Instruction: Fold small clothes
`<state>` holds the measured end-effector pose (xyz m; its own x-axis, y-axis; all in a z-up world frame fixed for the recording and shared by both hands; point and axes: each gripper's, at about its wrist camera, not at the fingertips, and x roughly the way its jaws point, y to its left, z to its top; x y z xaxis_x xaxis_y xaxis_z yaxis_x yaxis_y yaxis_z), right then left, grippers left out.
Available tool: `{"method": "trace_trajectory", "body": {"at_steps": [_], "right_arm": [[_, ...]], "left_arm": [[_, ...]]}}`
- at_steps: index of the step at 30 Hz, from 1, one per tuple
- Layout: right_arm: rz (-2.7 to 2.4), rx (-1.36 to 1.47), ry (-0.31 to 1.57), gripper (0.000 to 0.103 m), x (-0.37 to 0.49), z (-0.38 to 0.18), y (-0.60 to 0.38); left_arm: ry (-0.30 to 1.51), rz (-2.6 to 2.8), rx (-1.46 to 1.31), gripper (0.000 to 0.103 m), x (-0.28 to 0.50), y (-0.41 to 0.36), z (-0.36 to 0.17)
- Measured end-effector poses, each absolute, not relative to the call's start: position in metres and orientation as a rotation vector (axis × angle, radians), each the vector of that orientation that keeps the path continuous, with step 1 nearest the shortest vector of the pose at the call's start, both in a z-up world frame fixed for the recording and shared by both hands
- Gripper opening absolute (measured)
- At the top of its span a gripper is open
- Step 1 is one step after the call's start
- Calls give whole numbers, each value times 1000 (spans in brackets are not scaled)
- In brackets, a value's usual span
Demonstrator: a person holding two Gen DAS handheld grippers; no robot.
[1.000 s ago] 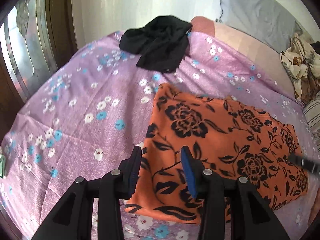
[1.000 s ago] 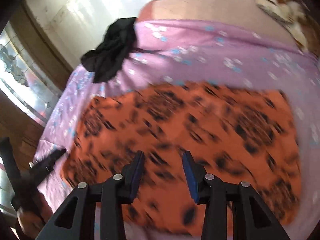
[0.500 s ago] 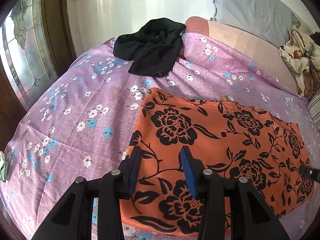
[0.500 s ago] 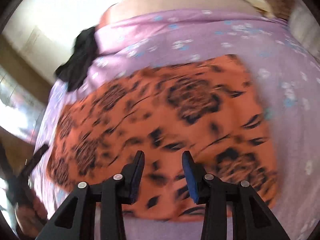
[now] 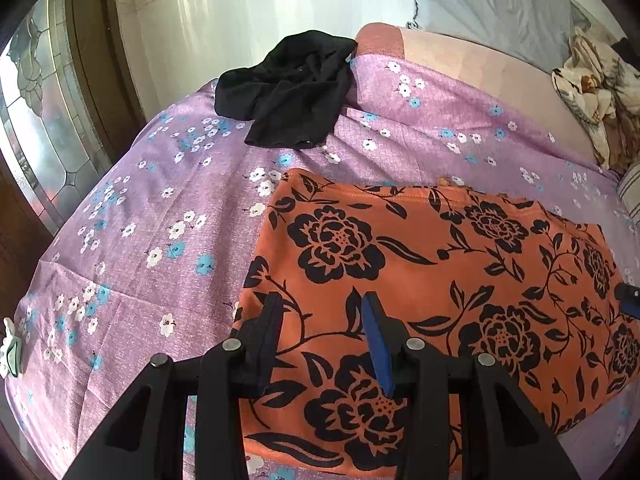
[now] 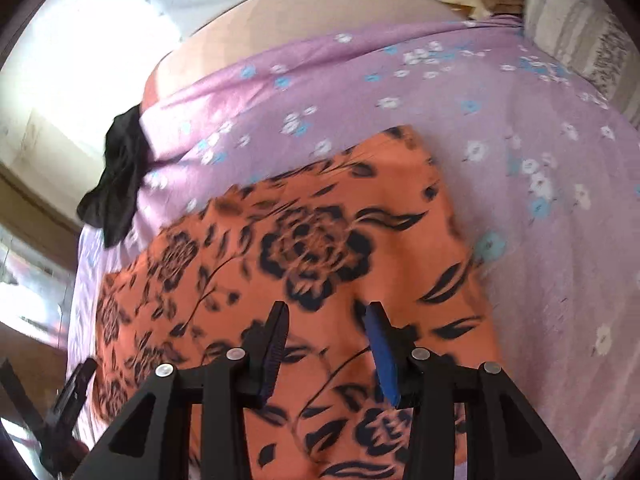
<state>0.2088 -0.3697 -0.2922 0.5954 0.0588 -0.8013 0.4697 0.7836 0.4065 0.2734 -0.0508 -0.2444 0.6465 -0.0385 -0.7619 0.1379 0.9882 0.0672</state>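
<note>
We hold left gripper [image 5: 320,320] and right gripper [image 6: 326,322] above orange floral garment [image 5: 420,280], jaws of both parted, pinching nothing. Garment lies flat on purple floral bedsheet [image 5: 160,200], near our edge of bed. Judgement: we go down on near corners, one gripper each, pinch top cloth only, not sheet beneath, lift evenly, fold away. Black garment [image 5: 288,88] bunched well beyond, clear of fold. Patterned bundle [image 5: 592,88] far right, no obstacle.
</note>
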Motion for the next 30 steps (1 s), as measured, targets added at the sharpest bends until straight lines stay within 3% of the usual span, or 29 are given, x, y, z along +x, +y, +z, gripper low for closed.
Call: {"method": "trace_trajectory", "body": {"at_steps": [3, 8, 13, 19, 30], "right_arm": [[-273, 715, 1005, 44, 213, -317, -388], [-249, 791, 940, 44, 203, -304, -401], [-224, 812, 825, 44, 198, -291, -409], [-288, 879, 931, 43, 209, -327, -424], [-137, 840, 809, 49, 205, -289, -400]], "left_arm": [[943, -117, 114, 52, 279, -49, -258], [1013, -117, 131, 54, 286, -48, -278], [976, -92, 92, 54, 283, -35, -270], [1007, -2, 107, 55, 295, -9, -276], [958, 91, 112, 55, 294, 28, -266]]}}
